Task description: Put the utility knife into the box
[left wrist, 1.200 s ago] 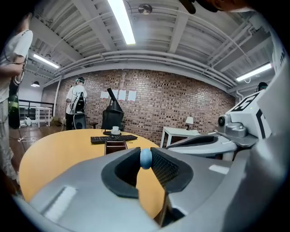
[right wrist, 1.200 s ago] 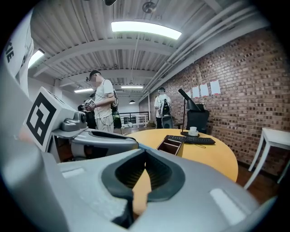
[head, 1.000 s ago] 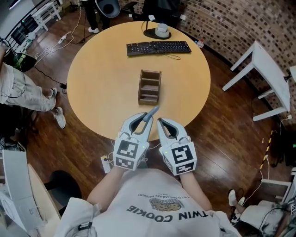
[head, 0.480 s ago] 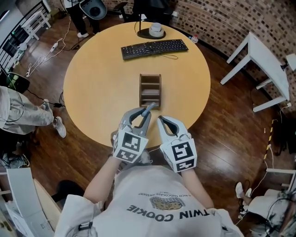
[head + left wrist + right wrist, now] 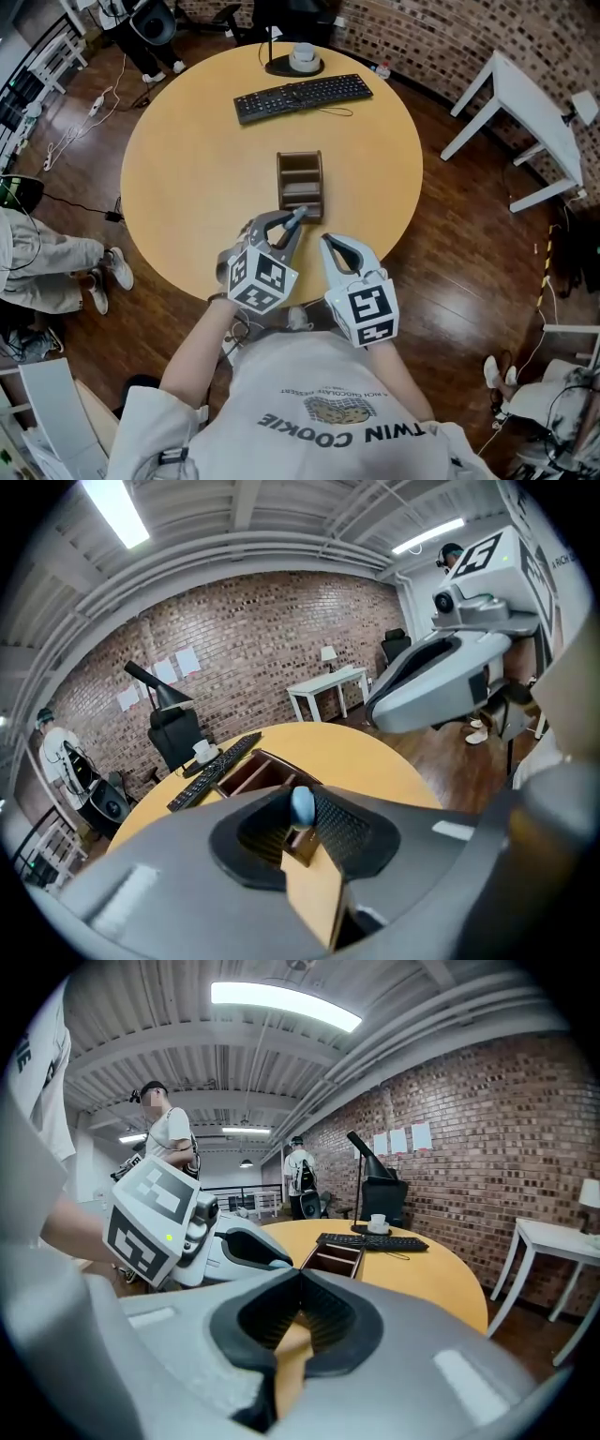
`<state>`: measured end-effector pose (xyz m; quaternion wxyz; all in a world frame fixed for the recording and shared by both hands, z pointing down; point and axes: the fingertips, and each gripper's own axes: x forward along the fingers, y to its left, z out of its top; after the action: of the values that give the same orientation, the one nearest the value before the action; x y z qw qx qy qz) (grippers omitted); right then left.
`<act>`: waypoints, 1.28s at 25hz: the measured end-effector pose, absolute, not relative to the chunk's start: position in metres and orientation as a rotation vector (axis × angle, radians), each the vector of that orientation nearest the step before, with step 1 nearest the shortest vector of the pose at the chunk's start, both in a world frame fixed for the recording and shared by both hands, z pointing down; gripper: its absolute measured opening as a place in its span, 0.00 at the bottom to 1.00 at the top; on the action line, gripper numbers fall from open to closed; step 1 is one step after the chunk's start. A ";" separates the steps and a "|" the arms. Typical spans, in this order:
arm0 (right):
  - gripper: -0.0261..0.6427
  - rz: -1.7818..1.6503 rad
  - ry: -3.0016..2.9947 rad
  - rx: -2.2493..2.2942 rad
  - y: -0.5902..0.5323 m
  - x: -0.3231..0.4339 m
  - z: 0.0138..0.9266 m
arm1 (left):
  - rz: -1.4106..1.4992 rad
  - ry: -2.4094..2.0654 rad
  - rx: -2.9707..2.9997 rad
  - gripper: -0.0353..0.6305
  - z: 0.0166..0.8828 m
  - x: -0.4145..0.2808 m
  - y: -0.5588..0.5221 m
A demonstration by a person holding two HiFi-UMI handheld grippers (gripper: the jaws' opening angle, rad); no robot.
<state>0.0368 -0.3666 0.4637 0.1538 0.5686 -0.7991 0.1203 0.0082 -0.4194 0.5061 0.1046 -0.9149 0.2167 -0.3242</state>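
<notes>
A brown wooden box (image 5: 300,180) with open compartments stands in the middle of the round table (image 5: 187,178). My left gripper (image 5: 287,225) is shut on a grey-blue utility knife (image 5: 298,217), whose tip points at the box's near edge. In the left gripper view the knife's blue end (image 5: 302,805) sticks up between the pads, with the box (image 5: 246,772) just beyond. My right gripper (image 5: 327,244) hovers beside it at the table's near edge, shut with nothing in it; its closed tips (image 5: 299,1273) face the box (image 5: 336,1258).
A black keyboard (image 5: 302,97) and a round black base with a white cup (image 5: 298,58) sit at the table's far side. A white side table (image 5: 525,122) stands to the right. People stand beyond the table on the left.
My left gripper has moved forward with the knife and turned slightly, bringing the tip closer to the box's near edge. The right gripper has stayed where it was.
</notes>
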 end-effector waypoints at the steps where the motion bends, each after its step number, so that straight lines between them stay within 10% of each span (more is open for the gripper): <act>1: 0.04 0.349 -2.285 1.637 -0.367 0.039 0.465 | -0.971 0.620 -2.680 0.17 0.509 0.009 -0.421; 32: 0.04 0.391 -2.263 1.670 -0.361 0.051 0.469 | -1.293 0.277 -2.282 0.18 0.573 0.030 -0.436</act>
<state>0.0507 -0.3605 0.4694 0.1505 0.5815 -0.7878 0.1360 0.0303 -0.4363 0.5726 0.2495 -0.8379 0.1016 -0.4747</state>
